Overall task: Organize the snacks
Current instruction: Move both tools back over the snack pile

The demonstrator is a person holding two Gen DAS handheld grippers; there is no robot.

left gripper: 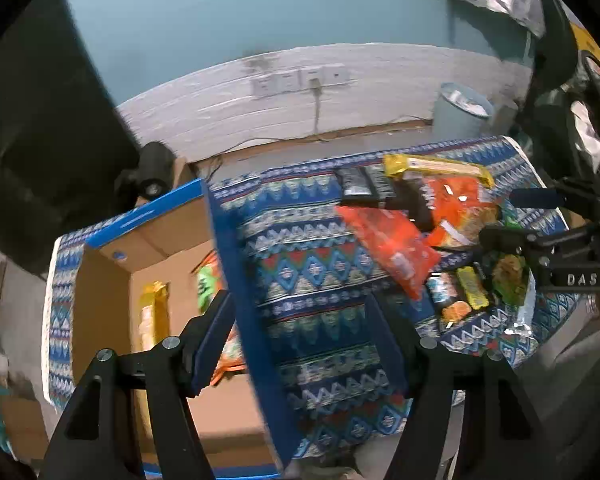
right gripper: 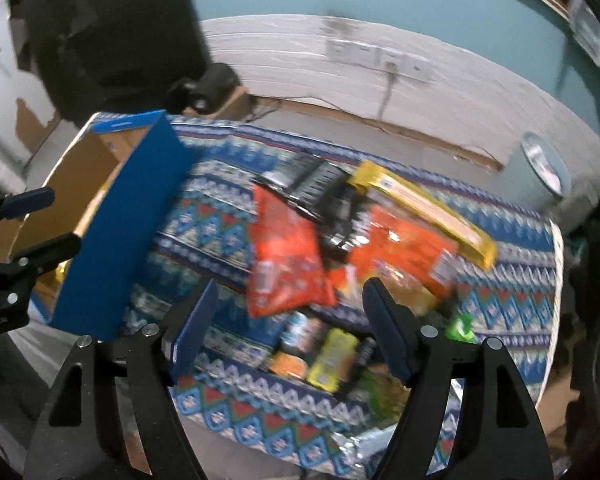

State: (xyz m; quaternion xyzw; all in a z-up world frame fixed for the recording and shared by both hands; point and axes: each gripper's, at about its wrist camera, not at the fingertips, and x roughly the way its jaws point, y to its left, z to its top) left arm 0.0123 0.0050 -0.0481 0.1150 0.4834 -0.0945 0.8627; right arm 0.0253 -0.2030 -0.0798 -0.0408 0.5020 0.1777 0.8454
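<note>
An open cardboard box (left gripper: 172,240) with blue flaps stands at the table's left end; a yellow packet (left gripper: 153,312) and a green packet (left gripper: 206,284) lie inside. My left gripper (left gripper: 300,320) is open and empty, straddling the box's blue side flap (left gripper: 240,280). A pile of snacks lies on the patterned cloth (right gripper: 228,216): a red bag (right gripper: 284,256), an orange bag (right gripper: 404,248), a long yellow pack (right gripper: 424,208), black packs (right gripper: 312,180) and small packets (right gripper: 332,356). My right gripper (right gripper: 288,312) is open and empty, above the red bag's near end.
A grey bin (left gripper: 460,112) stands on the floor behind the table's right end. A black camera (left gripper: 152,172) sits behind the box. The white wall (left gripper: 300,96) has sockets and a cable. The right gripper also shows in the left wrist view (left gripper: 512,216).
</note>
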